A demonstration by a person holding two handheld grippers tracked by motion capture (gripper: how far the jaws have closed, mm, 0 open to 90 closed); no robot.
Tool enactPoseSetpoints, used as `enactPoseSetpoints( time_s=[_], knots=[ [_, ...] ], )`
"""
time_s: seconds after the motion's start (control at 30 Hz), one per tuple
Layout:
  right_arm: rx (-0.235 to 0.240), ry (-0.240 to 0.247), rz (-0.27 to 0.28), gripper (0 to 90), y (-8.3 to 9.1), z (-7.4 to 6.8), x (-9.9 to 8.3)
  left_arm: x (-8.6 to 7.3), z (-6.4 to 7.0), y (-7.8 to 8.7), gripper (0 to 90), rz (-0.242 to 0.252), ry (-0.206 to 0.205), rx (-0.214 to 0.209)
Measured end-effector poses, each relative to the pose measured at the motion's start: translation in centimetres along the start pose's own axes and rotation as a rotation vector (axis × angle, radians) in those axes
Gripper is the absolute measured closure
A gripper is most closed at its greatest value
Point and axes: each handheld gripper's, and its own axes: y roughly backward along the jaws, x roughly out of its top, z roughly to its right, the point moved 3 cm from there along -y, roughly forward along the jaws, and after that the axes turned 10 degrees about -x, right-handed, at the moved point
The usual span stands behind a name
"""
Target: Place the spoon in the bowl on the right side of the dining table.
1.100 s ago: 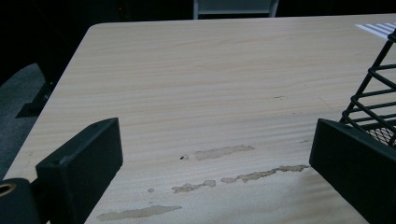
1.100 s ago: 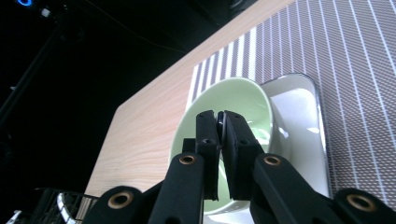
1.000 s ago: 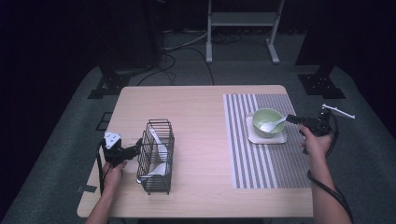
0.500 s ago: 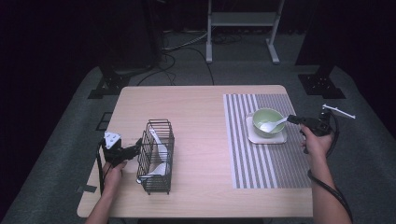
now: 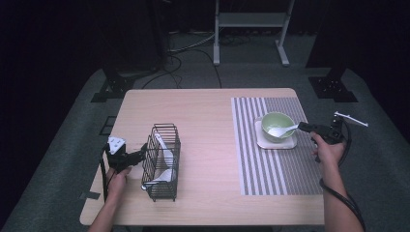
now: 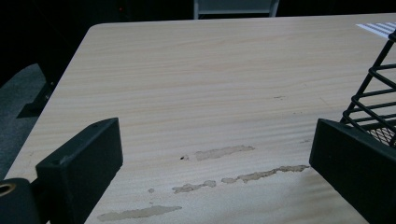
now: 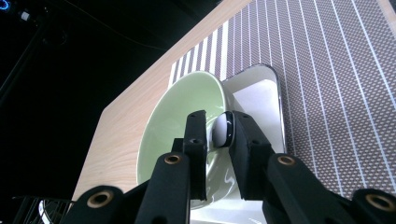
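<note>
A pale green bowl (image 5: pixel 276 123) (image 7: pixel 180 109) stands on a white square plate (image 5: pixel 276 143) (image 7: pixel 261 91) on the striped placemat (image 5: pixel 270 169). A white spoon (image 5: pixel 283 130) rests in the bowl, its handle (image 7: pixel 220 130) pointing right. My right gripper (image 5: pixel 302 126) (image 7: pixel 218 123) is shut on that handle at the bowl's right rim. At the left, a black wire basket (image 5: pixel 162 162) (image 6: pixel 378 93) holds white utensils (image 5: pixel 167 157). My left gripper (image 5: pixel 141 151) (image 6: pixel 219 154) is open, low over the table just left of the basket, nothing between its jaws.
The wooden table (image 5: pixel 203 125) has scuffed patches (image 6: pixel 224 165) in front of the left gripper. A metal stand (image 5: pixel 249 29) and dark equipment legs stand on the floor beyond the far edge.
</note>
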Motion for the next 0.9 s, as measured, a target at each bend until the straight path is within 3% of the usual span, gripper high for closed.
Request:
enactPoseSetpoints(
  time_s=[0.37, 0.73, 0.9],
  knots=[
    [0.015, -0.006, -0.009, 68.1, 0.0, 0.8, -1.0, 0.0, 0.1, 0.0, 1.6, 0.000, -0.005, -0.003],
    [-0.001, 0.035, -0.021, 59.3, 0.6, 0.9, -2.2, 0.0, 0.1, 0.0, 1.6, -0.002, -0.007, -0.003],
    [0.016, 0.049, -0.032, 55.9, 0.6, 0.6, -2.6, 0.0, 0.1, 0.0, 1.6, -0.002, -0.010, -0.001]
  ],
)
